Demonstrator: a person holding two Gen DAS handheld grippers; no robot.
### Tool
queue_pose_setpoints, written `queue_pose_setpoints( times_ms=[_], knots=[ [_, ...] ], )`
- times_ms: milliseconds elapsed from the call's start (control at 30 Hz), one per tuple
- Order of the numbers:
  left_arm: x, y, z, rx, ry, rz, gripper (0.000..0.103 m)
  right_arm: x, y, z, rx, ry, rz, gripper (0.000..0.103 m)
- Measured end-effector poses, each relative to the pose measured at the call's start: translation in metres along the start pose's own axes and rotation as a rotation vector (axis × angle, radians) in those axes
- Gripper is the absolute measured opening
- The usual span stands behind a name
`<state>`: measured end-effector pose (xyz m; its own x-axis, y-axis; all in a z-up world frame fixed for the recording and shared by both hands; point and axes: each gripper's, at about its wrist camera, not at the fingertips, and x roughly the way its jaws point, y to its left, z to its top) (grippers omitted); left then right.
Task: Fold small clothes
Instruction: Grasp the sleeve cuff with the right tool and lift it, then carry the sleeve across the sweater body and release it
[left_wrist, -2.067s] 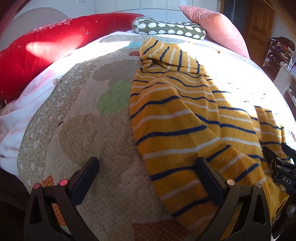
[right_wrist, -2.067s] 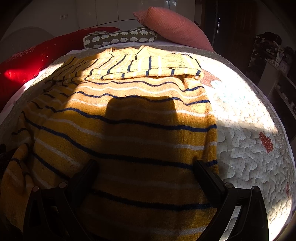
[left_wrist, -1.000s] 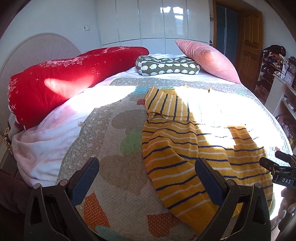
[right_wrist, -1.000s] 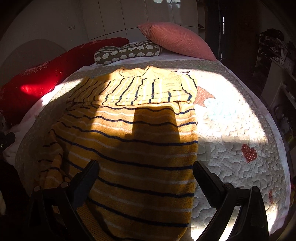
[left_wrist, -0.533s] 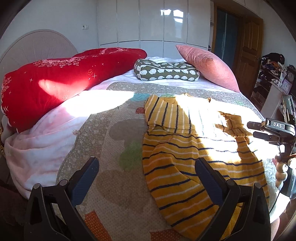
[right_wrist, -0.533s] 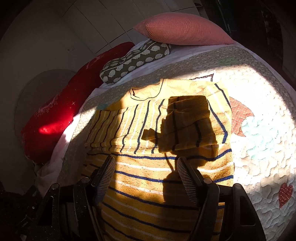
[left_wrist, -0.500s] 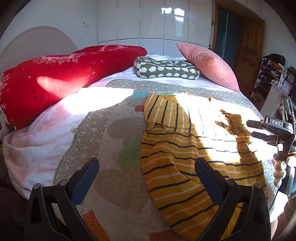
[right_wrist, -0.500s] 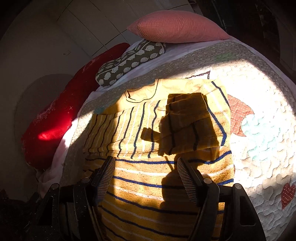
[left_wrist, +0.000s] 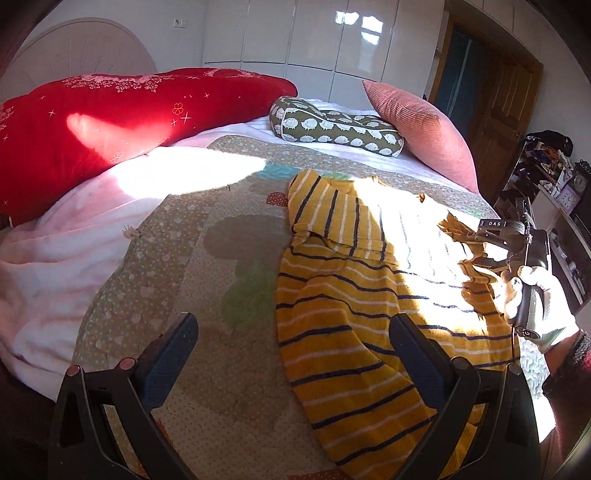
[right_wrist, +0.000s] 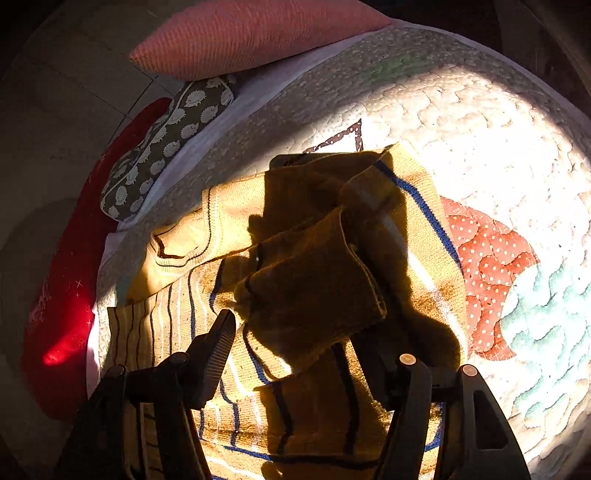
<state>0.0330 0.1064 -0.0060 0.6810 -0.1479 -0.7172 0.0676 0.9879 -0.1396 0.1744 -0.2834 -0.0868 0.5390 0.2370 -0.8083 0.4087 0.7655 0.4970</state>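
A yellow sweater (left_wrist: 343, 295) with blue and white stripes lies on the quilted bedspread (left_wrist: 207, 266), its top part folded over. My left gripper (left_wrist: 295, 350) hovers open over the sweater's near left edge, nothing between its fingers. At the right, a gloved hand (left_wrist: 543, 295) holds my right gripper (left_wrist: 469, 247) at the sweater's sleeve. In the right wrist view the sleeve cuff (right_wrist: 314, 288) sits between the jaws of my right gripper (right_wrist: 299, 343), which are closing. The left pad's (right_wrist: 218, 347) ribbed face still shows bare beside the cloth; the other finger is hidden behind the sleeve.
A red pillow (left_wrist: 110, 122), a green patterned cushion (left_wrist: 332, 125) and a pink pillow (left_wrist: 424, 129) line the head of the bed. A pale pink blanket (left_wrist: 55, 266) lies at the left. Shelves (left_wrist: 546, 173) stand past the bed's right edge.
My right gripper has travelled up the sweater to the folded sleeve, rolled, and narrowed its jaws around the cuff. The left gripper drifted a little and stays open.
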Motion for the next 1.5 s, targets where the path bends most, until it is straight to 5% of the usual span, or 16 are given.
queue_pose_setpoints(
  times_ms=[67,267,433,633,733,800,867,1033,1200,1300,1500],
  knots=[
    [-0.005,0.010,0.000,-0.014,-0.016,0.017,0.103,-0.003,0.008,0.001,-0.015,-0.029,-0.004,0.009],
    [-0.019,0.059,-0.003,-0.083,-0.045,0.100,0.103,-0.049,0.108,-0.015,-0.248,-0.104,0.101,0.009],
    [-0.040,0.101,-0.012,-0.160,-0.077,0.174,0.103,-0.048,0.245,-0.053,-0.458,-0.019,0.265,0.009],
    [-0.061,0.145,-0.024,-0.221,-0.098,0.244,0.103,-0.006,0.399,-0.139,-0.694,0.122,0.378,0.009],
    [-0.067,0.159,-0.029,-0.249,-0.097,0.261,0.103,0.013,0.449,-0.179,-0.770,0.215,0.434,0.011],
    [-0.067,0.165,-0.031,-0.263,-0.093,0.265,0.103,0.025,0.470,-0.207,-0.819,0.288,0.457,0.035],
    [-0.068,0.167,-0.032,-0.269,-0.093,0.257,0.103,0.027,0.476,-0.220,-0.856,0.302,0.443,0.046],
    [-0.068,0.160,-0.034,-0.255,-0.101,0.230,0.103,0.012,0.424,-0.187,-0.896,0.206,0.326,0.046],
    [-0.058,0.149,-0.033,-0.248,-0.086,0.193,0.103,0.029,0.324,-0.119,-0.906,0.134,-0.021,0.046],
    [-0.048,0.138,-0.032,-0.240,-0.055,0.174,0.103,0.049,0.276,-0.105,-0.918,0.144,-0.158,0.046],
    [-0.038,0.115,-0.033,-0.199,-0.023,0.171,0.103,0.077,0.253,-0.108,-0.922,0.150,-0.133,0.048]
  ],
)
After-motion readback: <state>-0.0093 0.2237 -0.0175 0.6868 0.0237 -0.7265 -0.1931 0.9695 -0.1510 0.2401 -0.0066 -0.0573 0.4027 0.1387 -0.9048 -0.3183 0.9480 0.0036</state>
